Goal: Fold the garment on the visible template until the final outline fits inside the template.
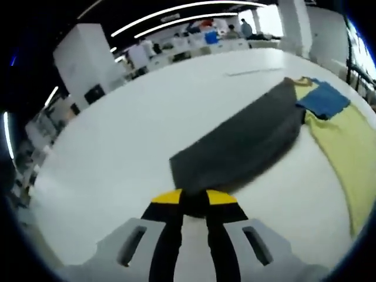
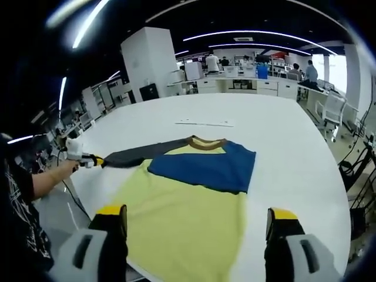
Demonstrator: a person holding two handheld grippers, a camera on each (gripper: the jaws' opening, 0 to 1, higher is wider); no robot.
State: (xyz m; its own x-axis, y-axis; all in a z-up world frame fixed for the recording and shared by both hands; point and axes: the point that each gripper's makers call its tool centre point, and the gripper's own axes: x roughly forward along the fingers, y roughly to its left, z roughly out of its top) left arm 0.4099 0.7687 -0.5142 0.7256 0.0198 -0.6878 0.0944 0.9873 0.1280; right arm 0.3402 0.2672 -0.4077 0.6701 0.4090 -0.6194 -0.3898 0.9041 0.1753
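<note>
A shirt lies flat on the white table [image 2: 294, 153], with a yellow body [image 2: 182, 223], a blue chest panel [image 2: 208, 164], a brown collar [image 2: 207, 141] and a grey sleeve [image 2: 138, 155]. In the left gripper view my left gripper [image 1: 194, 198] is shut on the end of the grey sleeve [image 1: 247, 144], which stretches away to the blue panel [image 1: 323, 100] and yellow body [image 1: 346, 141]. The left gripper [image 2: 88, 160] also appears at the left of the right gripper view, holding the sleeve out sideways. My right gripper [image 2: 197, 212] is open, jaws wide apart over the yellow hem.
A thin pale strip [image 2: 205, 123] lies on the table beyond the collar. A person's forearm [image 2: 50, 179] reaches in from the left. White pillar [image 2: 150, 61], desks and people stand behind the table. The table edge runs close on the near and right sides.
</note>
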